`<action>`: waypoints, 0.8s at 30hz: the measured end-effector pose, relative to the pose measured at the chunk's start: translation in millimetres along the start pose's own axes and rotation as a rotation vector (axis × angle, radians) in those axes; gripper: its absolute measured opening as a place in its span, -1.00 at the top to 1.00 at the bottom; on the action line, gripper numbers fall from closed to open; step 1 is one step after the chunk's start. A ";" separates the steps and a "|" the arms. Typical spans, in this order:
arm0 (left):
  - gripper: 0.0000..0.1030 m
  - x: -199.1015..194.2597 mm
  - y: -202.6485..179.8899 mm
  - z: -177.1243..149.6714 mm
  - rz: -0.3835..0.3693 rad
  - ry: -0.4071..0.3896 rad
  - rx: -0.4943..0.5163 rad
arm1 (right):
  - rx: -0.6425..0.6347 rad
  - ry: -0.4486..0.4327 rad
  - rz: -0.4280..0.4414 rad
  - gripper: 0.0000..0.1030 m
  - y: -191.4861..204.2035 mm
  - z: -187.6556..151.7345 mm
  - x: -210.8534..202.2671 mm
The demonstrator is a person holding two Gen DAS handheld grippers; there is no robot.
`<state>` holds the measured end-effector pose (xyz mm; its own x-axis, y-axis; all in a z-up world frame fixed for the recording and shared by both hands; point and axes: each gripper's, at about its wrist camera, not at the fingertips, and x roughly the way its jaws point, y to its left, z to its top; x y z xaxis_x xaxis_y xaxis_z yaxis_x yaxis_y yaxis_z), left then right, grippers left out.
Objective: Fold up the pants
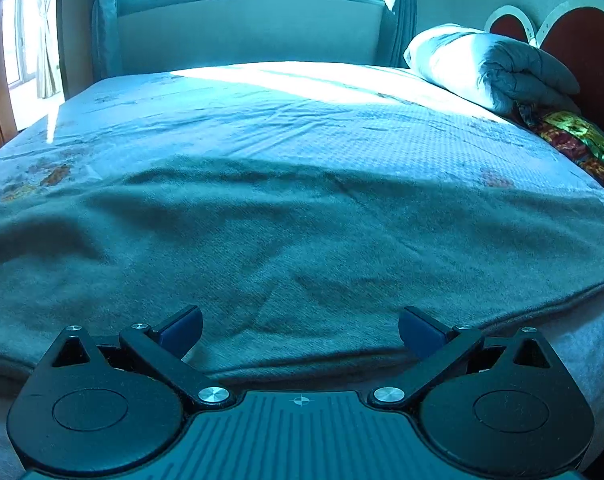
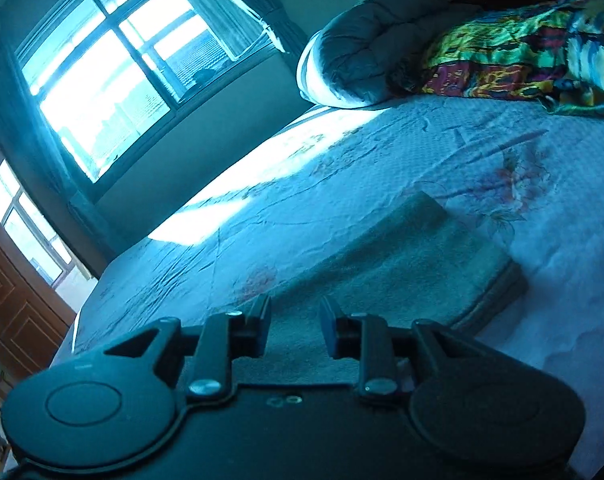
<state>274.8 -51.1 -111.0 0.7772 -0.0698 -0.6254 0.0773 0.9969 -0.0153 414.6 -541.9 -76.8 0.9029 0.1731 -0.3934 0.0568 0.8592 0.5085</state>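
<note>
Your pants point(image 1: 302, 240) lie spread flat across the near part of the bed point(image 1: 261, 120), a grey-green, fleecy-looking cloth whose hem runs along the mattress edge just ahead of your left gripper point(image 1: 300, 332). In the right wrist view the same pants point(image 2: 402, 264) look already doubled: a stacked edge shows at the right end, two layers one upon the other.

Your left gripper hangs at the near hem with its fingers spread wide, holding nothing. Your right gripper point(image 2: 294, 332) hovers low over the cloth with its fingers partly closed — a clear gap remains between the blue pads point(image 2: 261, 330), and no fabric is pinched in it. Whether the tips brush the surface you cannot tell from here.

Expect the cloth to be soft and limp, fairly thick, light enough for one gripper yet inclined to sag and drag when lifted. The nap should grip the pads well, so slipping is a small worry; catching only the top layer is the greater one. Take hold at the hemmed edge or a corner, where the seam gives a firmer bite — and get both layers between the pads. Lift the two ends level, or the middle will droop and wrinkle.

The grey pillow point(image 1: 490, 64) and bright patterned cloth point(image 2: 522, 48) lie well apart, near the headboard.
</note>
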 end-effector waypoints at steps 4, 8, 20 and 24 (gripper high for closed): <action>-1.00 -2.3 63.7 16.4 0.101 -0.018 -0.048 | -0.209 0.114 0.076 0.41 66.3 1.2 41.3; -1.00 -5.5 161.1 23.4 0.268 -0.014 -0.151 | -0.330 0.202 0.211 0.41 144.9 -10.3 97.7; -1.00 28.4 353.9 28.7 0.369 0.072 -0.341 | -0.576 0.469 0.491 0.42 352.9 -92.8 231.1; -1.00 58.5 349.5 21.4 0.371 0.119 -0.296 | -0.790 0.567 0.421 0.47 398.1 -148.9 255.1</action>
<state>360.7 292.5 -136.2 0.6407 0.2799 -0.7150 -0.3856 0.9225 0.0156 604.1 -84.0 -88.8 0.4433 0.5539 -0.7048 -0.6915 0.7116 0.1243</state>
